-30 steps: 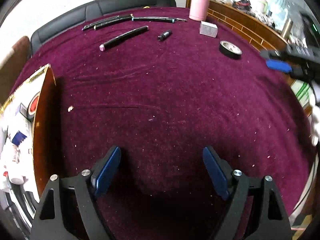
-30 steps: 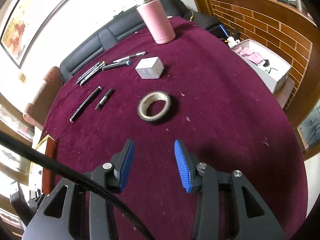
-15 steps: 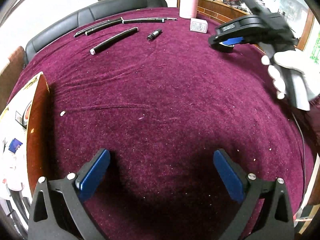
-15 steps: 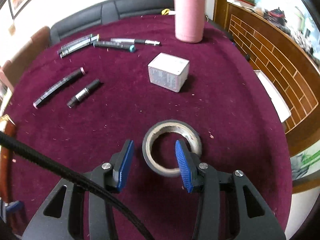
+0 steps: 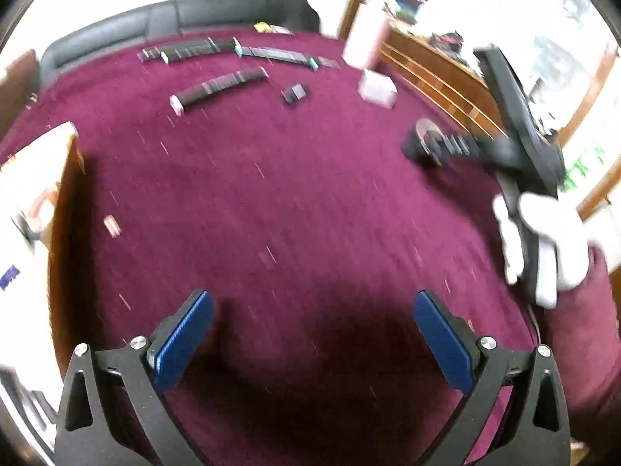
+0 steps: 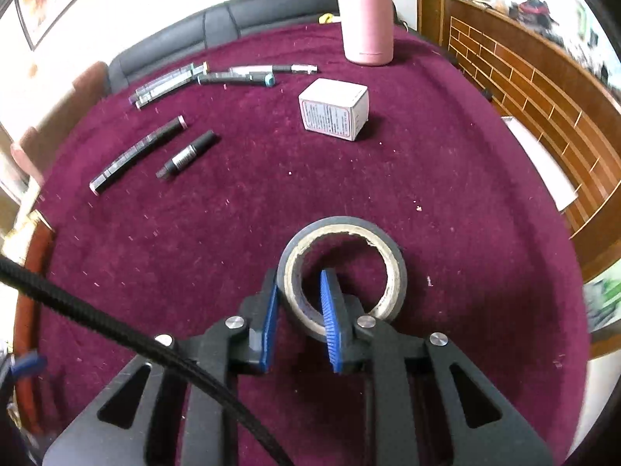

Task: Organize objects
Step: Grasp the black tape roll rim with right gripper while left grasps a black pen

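A roll of dark tape (image 6: 392, 256) with a cardboard core lies flat on the maroon tablecloth (image 6: 446, 163). My right gripper (image 6: 299, 275) straddles the roll's near wall, one blue pad outside and one inside the ring. Its jaws are closing, and a thin gap still shows at the inner pad. In the left wrist view the right gripper (image 5: 423, 147) sits over the tape roll (image 5: 425, 128), held by a white-gloved hand (image 5: 543, 233). My left gripper (image 5: 312, 303) hangs wide open above bare cloth with nothing between its pads.
Several pens and markers (image 6: 136, 155) lie at the far left of the cloth, with a short black marker (image 6: 186, 155) beside them. A white box (image 6: 333, 110) and a pink bottle (image 6: 366, 11) stand farther back. A printed carton (image 5: 31, 178) sits at the table's left edge.
The right gripper dropped onto the tape roll and its jaws narrowed around the near wall. The left gripper's jaws spread wider, and it lifted slightly.
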{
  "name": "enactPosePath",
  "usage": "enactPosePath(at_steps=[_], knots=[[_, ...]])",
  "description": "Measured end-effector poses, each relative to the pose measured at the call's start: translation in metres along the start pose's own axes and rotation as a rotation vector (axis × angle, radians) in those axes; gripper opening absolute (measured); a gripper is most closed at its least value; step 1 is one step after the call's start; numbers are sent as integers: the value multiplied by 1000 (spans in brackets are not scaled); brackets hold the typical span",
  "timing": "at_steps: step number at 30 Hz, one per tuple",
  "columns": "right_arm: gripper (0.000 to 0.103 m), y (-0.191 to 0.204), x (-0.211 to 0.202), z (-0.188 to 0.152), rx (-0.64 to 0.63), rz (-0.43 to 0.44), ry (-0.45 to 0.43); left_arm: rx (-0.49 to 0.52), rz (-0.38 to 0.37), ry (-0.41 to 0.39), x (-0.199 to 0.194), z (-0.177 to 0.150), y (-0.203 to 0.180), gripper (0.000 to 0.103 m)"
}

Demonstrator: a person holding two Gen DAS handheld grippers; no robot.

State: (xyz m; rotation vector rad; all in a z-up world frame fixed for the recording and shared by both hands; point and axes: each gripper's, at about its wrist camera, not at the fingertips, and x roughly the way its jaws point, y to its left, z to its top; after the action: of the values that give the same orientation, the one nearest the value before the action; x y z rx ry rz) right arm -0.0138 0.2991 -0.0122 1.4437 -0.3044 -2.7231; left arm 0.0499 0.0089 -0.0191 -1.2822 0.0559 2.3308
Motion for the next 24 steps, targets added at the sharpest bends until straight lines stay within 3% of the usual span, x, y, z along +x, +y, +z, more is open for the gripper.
enactPosePath(at_steps=[3, 6, 9, 12, 15, 17, 24], knots=[[31, -7, -1, -1, 35, 74, -24, 39, 53, -51, 2, 36, -4, 100], [41, -6, -1, -3, 32, 112, -48, 145, 94, -105, 18, 77, -18, 100], [51, -1, -1, -4, 14, 128, -54, 249, 197, -91, 55, 116, -32, 100], [52, 0, 0, -3, 14, 138, -55, 295, 240, -64, 91, 147, -37, 97], [52, -5, 1, -1, 42, 164, -51, 322, 222, -48, 117, 167, -41, 88], [52, -8, 0, -1, 61, 183, -49, 319, 179, -25, 133, 176, -37, 76], [55, -9, 0, 0, 74, 195, -45, 326, 162, 13, 161, 183, -24, 76]])
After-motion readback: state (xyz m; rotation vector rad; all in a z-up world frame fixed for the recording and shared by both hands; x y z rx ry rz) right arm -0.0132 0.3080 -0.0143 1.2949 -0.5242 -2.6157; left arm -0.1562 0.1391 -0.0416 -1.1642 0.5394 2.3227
